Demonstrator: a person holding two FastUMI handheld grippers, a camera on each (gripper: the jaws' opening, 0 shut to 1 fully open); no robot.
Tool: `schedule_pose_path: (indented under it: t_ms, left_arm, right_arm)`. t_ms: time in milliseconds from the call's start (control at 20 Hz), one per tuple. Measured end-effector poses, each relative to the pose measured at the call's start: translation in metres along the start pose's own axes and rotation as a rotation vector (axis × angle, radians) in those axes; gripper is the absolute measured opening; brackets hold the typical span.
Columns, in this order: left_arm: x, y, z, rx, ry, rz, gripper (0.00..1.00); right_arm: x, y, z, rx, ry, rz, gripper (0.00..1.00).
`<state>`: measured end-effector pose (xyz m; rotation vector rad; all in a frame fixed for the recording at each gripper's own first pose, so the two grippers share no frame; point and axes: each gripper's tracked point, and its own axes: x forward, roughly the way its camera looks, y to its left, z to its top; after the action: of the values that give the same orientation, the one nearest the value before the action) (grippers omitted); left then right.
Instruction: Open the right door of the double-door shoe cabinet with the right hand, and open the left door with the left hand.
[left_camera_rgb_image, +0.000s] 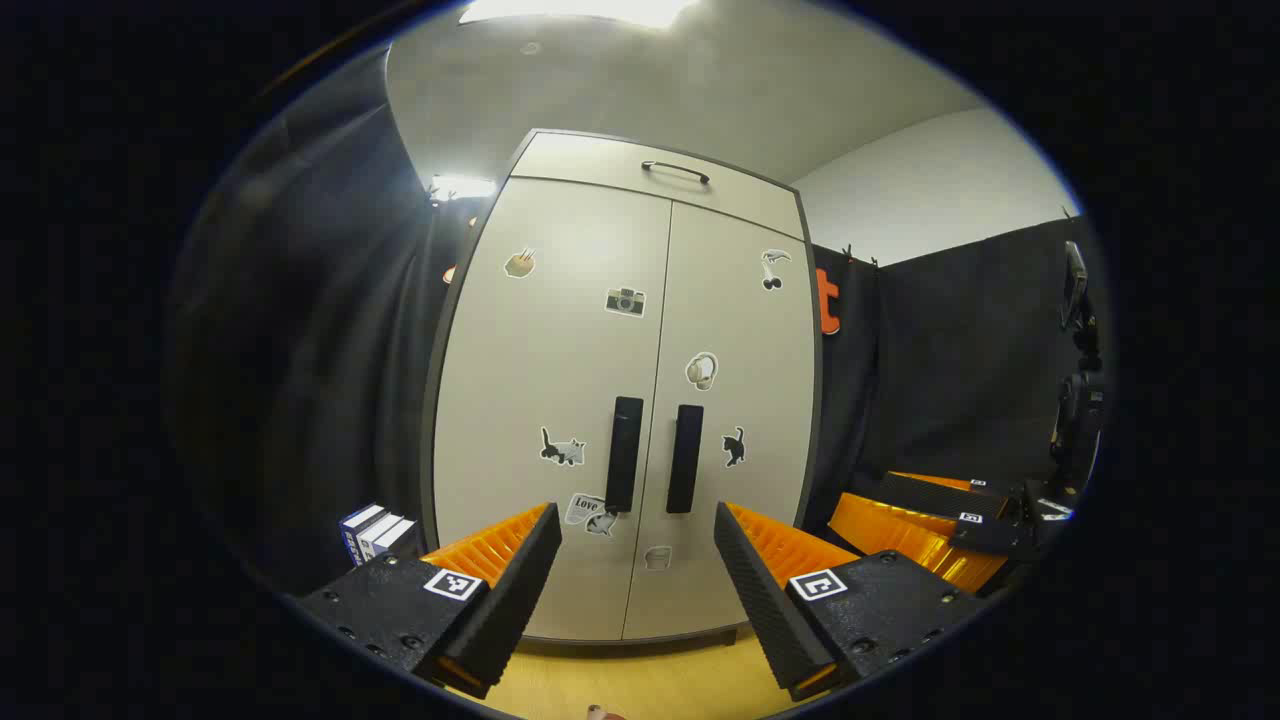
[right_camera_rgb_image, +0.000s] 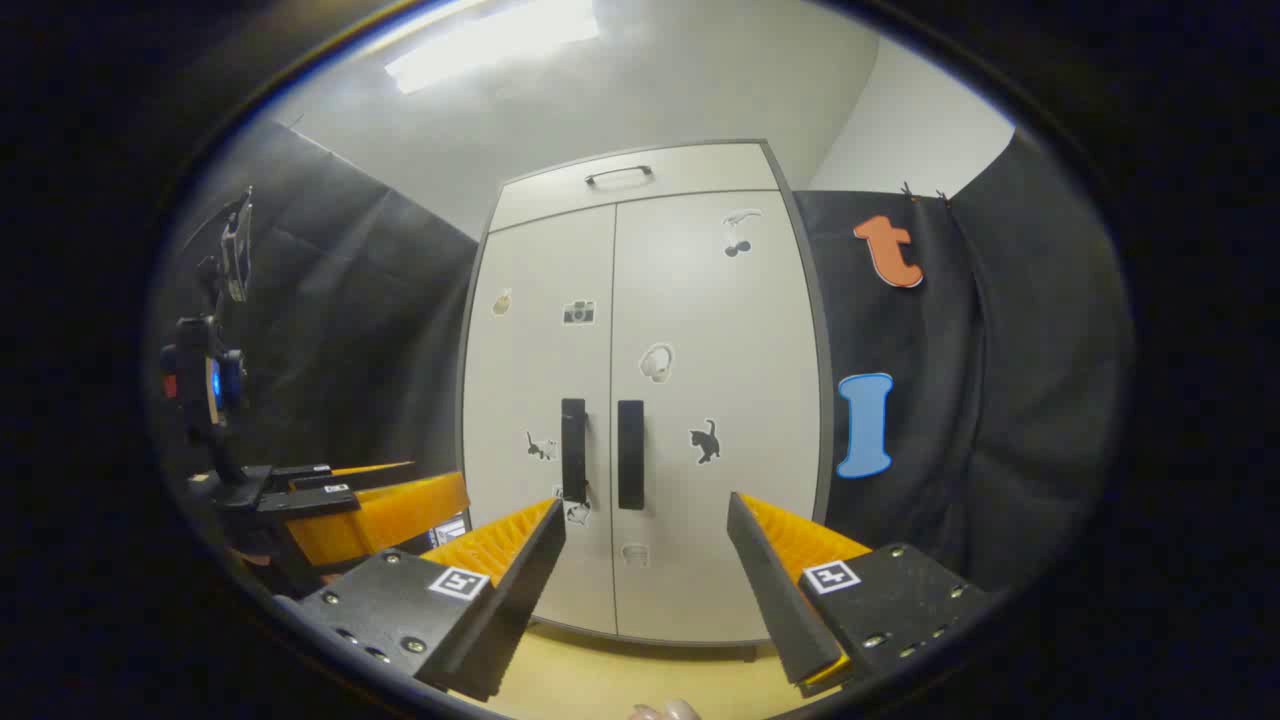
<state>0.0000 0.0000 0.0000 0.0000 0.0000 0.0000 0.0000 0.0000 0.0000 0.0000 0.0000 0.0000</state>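
Note:
The pale double-door shoe cabinet (left_camera_rgb_image: 560, 400) stands ahead with both doors closed, small stickers scattered on them. Two black vertical handles sit side by side at the centre seam: the left door handle (left_camera_rgb_image: 624, 454) and the right door handle (left_camera_rgb_image: 685, 459). In the right gripper view the same cabinet (right_camera_rgb_image: 700, 340) shows its left handle (right_camera_rgb_image: 573, 450) and right handle (right_camera_rgb_image: 630, 455). My left gripper (left_camera_rgb_image: 637, 520) is open, short of the doors and holding nothing. My right gripper (right_camera_rgb_image: 645, 515) is open too, also a way back from the handles. The right gripper (left_camera_rgb_image: 940, 510) appears at the lower right of the left gripper view.
A drawer with a thin bar handle (left_camera_rgb_image: 676, 171) tops the cabinet. Several boxes (left_camera_rgb_image: 378, 533) stand on the floor left of the cabinet. Black cloth walls flank both sides. A camera stand (left_camera_rgb_image: 1078, 380) rises at the right. The wooden floor (left_camera_rgb_image: 620, 680) lies below.

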Motion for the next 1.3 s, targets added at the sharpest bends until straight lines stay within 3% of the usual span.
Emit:
schedule_pose_path:
  t_ms: [50, 200, 300, 350, 500, 850, 1300]
  left_arm:
    - [-0.001, -0.001, -0.001, -0.005, 0.002, 0.007, 0.96]
    - [-0.005, -0.003, 0.002, -0.002, -0.014, 0.018, 0.96]
    - [-0.003, -0.008, 0.006, 0.005, -0.017, -0.018, 0.95]
    - [-0.003, -0.006, 0.004, 0.014, 0.0, -0.027, 0.96]
    - [0.0, 0.0, 0.011, 0.026, -0.024, -0.043, 0.92]
    - [0.005, 0.011, -0.001, 0.013, 0.012, -0.071, 0.96]
    - [0.022, 0.025, -0.007, 0.021, 0.028, -0.093, 0.96]
  right_arm:
    - [-0.001, -0.002, -0.003, 0.008, 0.006, 0.007, 0.95]
    - [-0.003, -0.01, -0.01, 0.028, 0.026, 0.002, 0.98]
    - [0.001, -0.01, -0.008, 0.039, 0.023, -0.004, 0.94]
    - [0.002, -0.013, -0.007, 0.043, 0.022, -0.022, 0.99]
    - [0.007, -0.009, -0.005, 0.035, 0.005, -0.049, 0.98]
    - [0.016, 0.004, -0.008, 0.011, -0.004, -0.066, 0.98]
    - [0.054, 0.008, -0.019, -0.011, 0.012, -0.107, 0.98]
